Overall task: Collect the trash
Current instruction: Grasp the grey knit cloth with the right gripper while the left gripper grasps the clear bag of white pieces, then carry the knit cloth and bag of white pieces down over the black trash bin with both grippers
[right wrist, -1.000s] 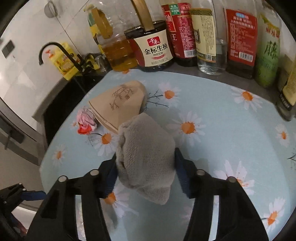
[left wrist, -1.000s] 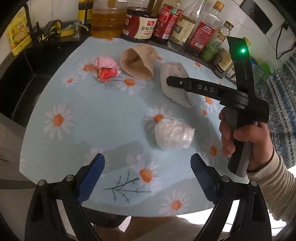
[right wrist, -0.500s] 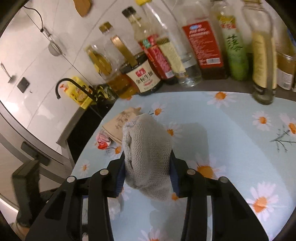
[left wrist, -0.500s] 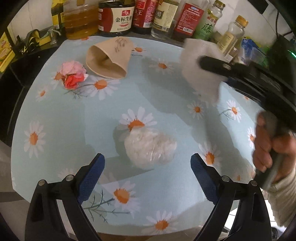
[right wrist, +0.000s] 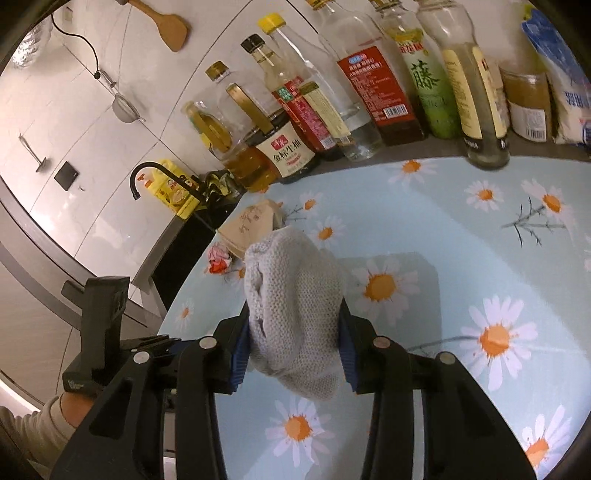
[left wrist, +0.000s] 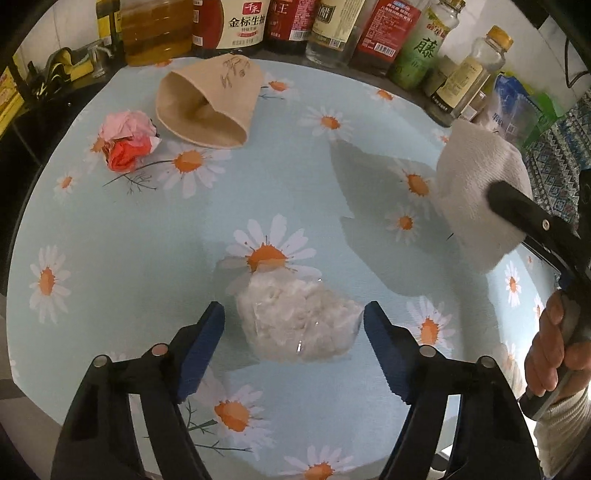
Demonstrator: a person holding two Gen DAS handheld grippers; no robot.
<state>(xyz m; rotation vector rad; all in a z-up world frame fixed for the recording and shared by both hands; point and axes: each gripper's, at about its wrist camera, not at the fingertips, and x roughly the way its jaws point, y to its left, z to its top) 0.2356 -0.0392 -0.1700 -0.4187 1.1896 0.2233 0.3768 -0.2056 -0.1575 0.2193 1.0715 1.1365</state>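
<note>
Right gripper (right wrist: 293, 354) pinches a grey knitted cloth wad (right wrist: 295, 306), held above the daisy tablecloth (left wrist: 110, 236), clear of it. Left gripper (left wrist: 293, 345) has fingers spread wide, straddling the clear plastic-wrapped white wad (left wrist: 295, 325) lying on the tablecloth; pads not touching it. Beyond that wad: tan paper cup (left wrist: 208, 105) on its side, pink-red crumpled paper (left wrist: 127, 142) just left of it. Sauce bottles (left wrist: 245, 24) line the tablecloth's far edge.

Home kitchen: condiment bottles (right wrist: 373, 92), faucet (right wrist: 147, 175).
</note>
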